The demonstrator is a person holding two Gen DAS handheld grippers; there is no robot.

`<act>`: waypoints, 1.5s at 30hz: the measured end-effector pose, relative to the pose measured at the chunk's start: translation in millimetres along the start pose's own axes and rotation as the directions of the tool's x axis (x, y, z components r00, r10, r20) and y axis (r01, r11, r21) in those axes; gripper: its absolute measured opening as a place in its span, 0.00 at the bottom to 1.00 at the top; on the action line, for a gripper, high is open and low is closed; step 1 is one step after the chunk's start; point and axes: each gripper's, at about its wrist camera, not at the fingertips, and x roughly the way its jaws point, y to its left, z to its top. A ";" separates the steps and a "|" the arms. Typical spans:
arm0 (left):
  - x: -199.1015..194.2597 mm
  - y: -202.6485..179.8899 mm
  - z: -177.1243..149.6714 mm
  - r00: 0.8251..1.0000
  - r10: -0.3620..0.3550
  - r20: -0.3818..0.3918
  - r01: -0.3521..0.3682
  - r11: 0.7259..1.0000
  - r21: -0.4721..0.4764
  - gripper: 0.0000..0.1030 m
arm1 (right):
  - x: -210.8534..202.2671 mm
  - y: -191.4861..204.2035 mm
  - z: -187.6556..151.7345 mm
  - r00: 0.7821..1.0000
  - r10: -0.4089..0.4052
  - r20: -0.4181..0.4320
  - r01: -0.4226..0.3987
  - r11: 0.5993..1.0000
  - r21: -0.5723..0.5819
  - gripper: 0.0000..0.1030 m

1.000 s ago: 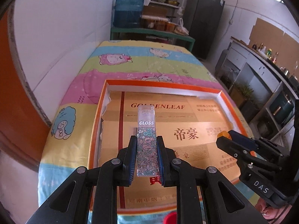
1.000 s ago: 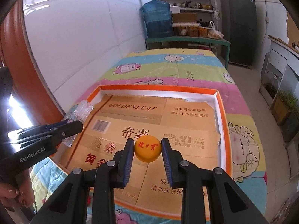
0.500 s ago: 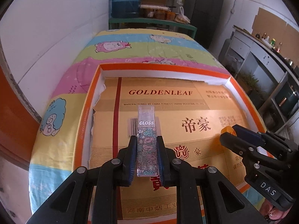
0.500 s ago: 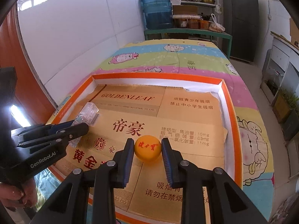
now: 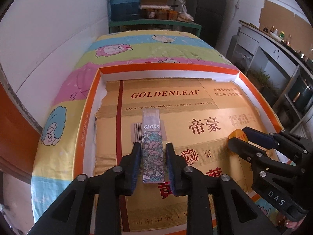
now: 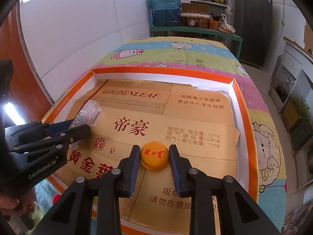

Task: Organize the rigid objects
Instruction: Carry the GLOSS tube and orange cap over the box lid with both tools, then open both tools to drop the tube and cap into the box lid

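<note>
Gloss box (image 5: 152,146), a clear slim case with a flowered lower half, lies flat on the gold cardboard between the fingers of the left gripper (image 5: 153,152); its jaws are opening, and thin gaps show on both sides, so the pads no longer press it. Just to the right, the right gripper (image 6: 155,154) holds an orange ball (image 6: 155,155) with red lettering, both pads against its sides, low over the same cardboard. From the right wrist view the left gripper shows side-on with the clear end of the box poking out past its tips. Both things sit inside an orange-rimmed shallow tray (image 5: 89,115) lined with flattened gold carton. The tray rests on a striped cartoon quilt (image 5: 137,49). Farther back a blue water jug (image 6: 165,7) stands by a green shelf, with a dark fridge (image 6: 252,21) beyond.
</note>
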 end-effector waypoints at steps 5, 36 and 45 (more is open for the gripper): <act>-3.6 -3.1 -1.2 1.000 -0.013 -0.003 0.013 1.000 0.021 0.50 | -5.4 2.4 -1.7 1.000 -0.017 0.018 0.017 1.000 -0.004 0.37; -142.1 -9.3 -53.3 0.973 -0.004 0.229 0.005 1.000 -0.003 0.66 | -110.9 24.3 -45.6 0.992 -0.055 0.118 0.054 0.998 0.012 0.53; -169.5 -4.7 -77.5 0.974 0.024 0.226 -0.019 1.000 -0.024 0.66 | -133.5 38.2 -64.8 0.991 -0.064 0.115 0.064 0.998 0.001 0.53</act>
